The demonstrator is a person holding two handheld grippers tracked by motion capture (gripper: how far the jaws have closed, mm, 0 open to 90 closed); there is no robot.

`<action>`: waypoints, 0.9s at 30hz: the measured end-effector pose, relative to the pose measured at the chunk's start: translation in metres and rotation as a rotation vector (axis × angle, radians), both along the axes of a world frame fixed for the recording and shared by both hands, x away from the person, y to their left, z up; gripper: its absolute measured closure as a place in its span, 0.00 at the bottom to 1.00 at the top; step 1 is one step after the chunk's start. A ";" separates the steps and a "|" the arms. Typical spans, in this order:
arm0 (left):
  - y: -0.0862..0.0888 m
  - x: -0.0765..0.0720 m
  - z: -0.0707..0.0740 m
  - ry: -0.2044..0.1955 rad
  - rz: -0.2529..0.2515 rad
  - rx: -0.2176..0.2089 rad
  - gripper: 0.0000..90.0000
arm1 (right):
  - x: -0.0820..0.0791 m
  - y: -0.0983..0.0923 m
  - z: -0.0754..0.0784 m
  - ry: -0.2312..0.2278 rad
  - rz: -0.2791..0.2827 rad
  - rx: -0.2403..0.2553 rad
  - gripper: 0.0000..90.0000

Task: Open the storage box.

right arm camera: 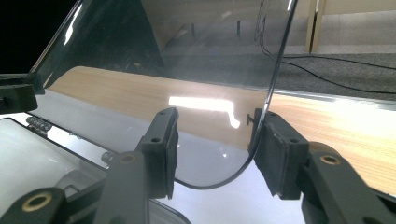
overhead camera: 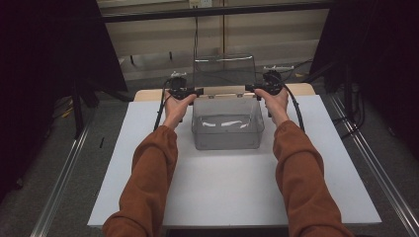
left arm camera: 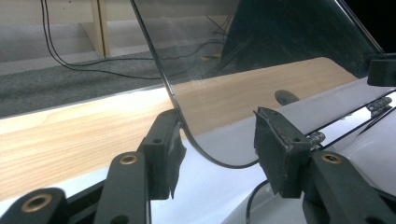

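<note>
clear box (overhead camera: 227, 129), white table (overhead camera: 217, 187), black tools

Rust-brown sleeves (overhead camera: 153, 168) — black tongs (overhead camera: 185, 91), brass-ringed screws (left arm camera: 127, 159), black cables (overhead camera: 159, 111) trailing.

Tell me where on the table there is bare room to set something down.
The white board is bare in front of the clear plastic box, between the two sleeves, and in strips at its left and right. The far edge is crowded: the raised lid, left gripper and right gripper.
</note>
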State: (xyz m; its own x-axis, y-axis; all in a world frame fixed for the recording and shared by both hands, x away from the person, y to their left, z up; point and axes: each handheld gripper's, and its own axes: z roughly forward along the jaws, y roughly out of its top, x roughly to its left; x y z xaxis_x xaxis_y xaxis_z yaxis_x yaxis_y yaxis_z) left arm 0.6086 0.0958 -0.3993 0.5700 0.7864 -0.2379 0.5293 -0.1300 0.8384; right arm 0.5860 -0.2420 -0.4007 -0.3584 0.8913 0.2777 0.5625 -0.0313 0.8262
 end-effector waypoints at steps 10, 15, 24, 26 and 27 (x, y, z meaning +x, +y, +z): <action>0.000 0.001 -0.001 0.011 0.003 -0.016 0.57 | 0.000 0.000 -0.001 0.006 -0.006 0.010 0.56; 0.000 0.001 -0.003 0.023 0.011 -0.033 0.56 | 0.001 0.001 -0.004 0.009 -0.014 0.020 0.54; 0.001 0.001 -0.004 0.038 0.021 -0.051 0.56 | 0.001 0.003 -0.004 0.014 -0.020 0.023 0.52; 0.001 0.002 -0.005 0.043 0.022 -0.063 0.55 | 0.000 0.004 -0.004 0.002 -0.025 0.005 0.50; 0.001 0.002 -0.006 0.042 0.026 -0.061 0.55 | 0.000 0.004 -0.005 -0.001 -0.026 0.000 0.50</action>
State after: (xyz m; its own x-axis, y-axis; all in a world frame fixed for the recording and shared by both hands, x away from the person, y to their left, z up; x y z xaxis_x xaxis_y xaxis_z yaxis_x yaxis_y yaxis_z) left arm 0.6104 0.0967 -0.4052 0.5383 0.7838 -0.3096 0.5669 -0.0650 0.8212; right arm 0.5858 -0.2376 -0.4052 -0.3357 0.9002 0.2776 0.5605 -0.0460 0.8269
